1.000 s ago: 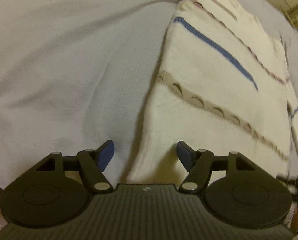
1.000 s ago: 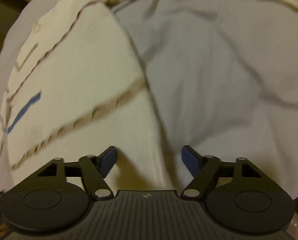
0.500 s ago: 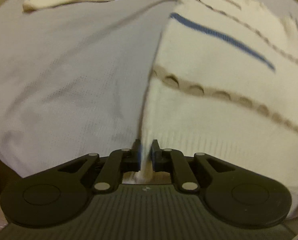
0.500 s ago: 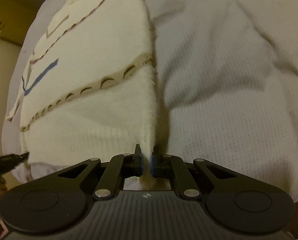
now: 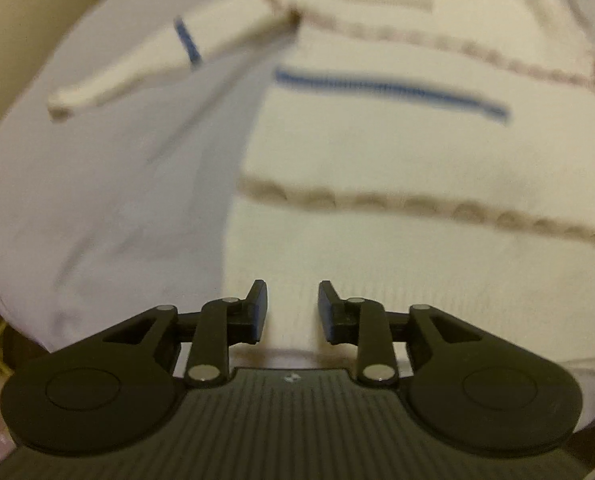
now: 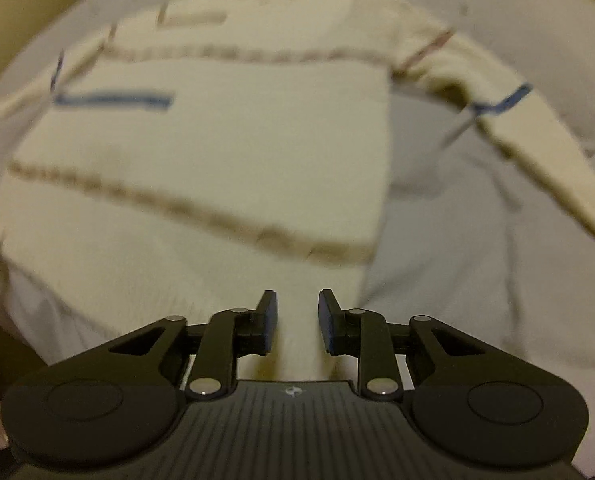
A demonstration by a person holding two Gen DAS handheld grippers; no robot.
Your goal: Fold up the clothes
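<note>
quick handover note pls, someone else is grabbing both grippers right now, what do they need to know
Left gripper: jaws parted, holding nothing, over the sweater's bottom hem near its left edge.
Right gripper: jaws parted, holding nothing, over the hem near the right edge.
Sweater: cream with blue and tan stripes, lying flat on the grey bed sheet, hem toward you.
Left sleeve and right sleeve both spread outward on the sheet.
Done: body laid out flat.
Left: no fold visible yet; sleeves and body are all unfolded.
Views are blurred, so fine detail is uncertain.
</note>
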